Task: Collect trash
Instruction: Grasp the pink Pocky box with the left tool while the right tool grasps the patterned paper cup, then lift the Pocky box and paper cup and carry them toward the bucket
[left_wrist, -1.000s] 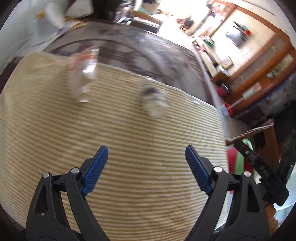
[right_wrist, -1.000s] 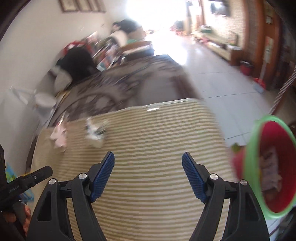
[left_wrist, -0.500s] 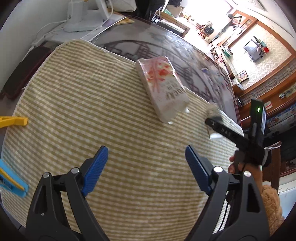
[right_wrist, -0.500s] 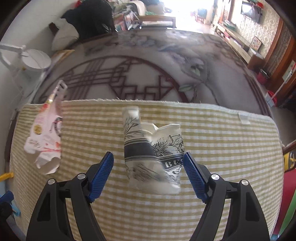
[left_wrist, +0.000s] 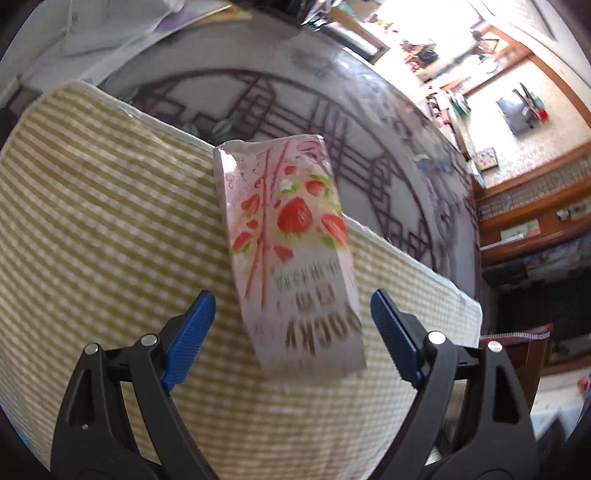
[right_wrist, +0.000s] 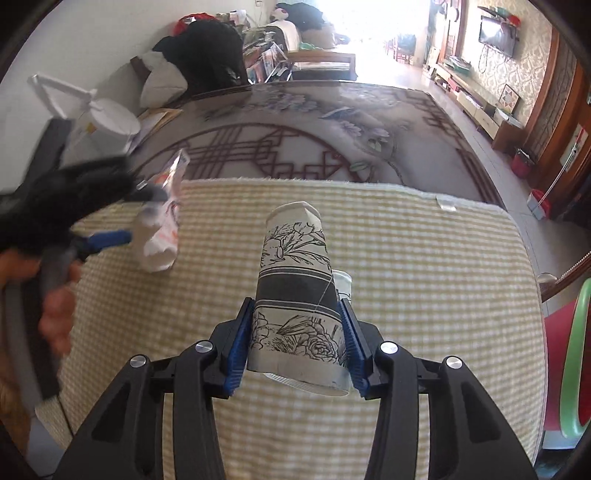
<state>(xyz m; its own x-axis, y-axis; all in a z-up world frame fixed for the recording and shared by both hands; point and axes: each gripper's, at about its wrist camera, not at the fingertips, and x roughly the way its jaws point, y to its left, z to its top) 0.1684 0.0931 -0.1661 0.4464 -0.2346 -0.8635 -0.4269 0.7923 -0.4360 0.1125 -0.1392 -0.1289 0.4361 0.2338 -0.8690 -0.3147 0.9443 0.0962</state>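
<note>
- A flattened paper cup (right_wrist: 295, 295), white with black flower drawings and a dark band, lies on the striped mat (right_wrist: 424, 295) with its rim end toward the camera and its base pointing away.
- The right gripper (right_wrist: 295, 343) has just been closing, and its blue pads (right_wrist: 236, 343) now sit against both sides of the cup near the rim end, pinching it.
- A small clear plastic piece (right_wrist: 342, 282) peeks out just behind the cup on its right side; what it is cannot be told.
- A pink snack wrapper (left_wrist: 291, 254), printed with strawberries and biscuit sticks, lies on the same mat, its far end reaching over the mat's edge above the patterned table top (left_wrist: 288, 103).
- The left gripper (left_wrist: 291, 332) hangs over the wrapper with its jaws spread wide; the wrapper's near end lies between the blue pads (left_wrist: 188, 332), and neither pad touches it.
- In the right wrist view the left gripper appears blurred at the left edge, right at the crumpled wrapper (right_wrist: 160, 236), with the person's hand (right_wrist: 55, 310) on its handle.
- The mat, in yellow-green and cream stripes, covers the near part of the table, whose dark lattice and flower pattern shows beyond it.
- A red bin with a green rim (right_wrist: 570, 354) stands at the right edge, beside the table.
- A white desk lamp (right_wrist: 99, 118) stands at the table's far left.
</note>
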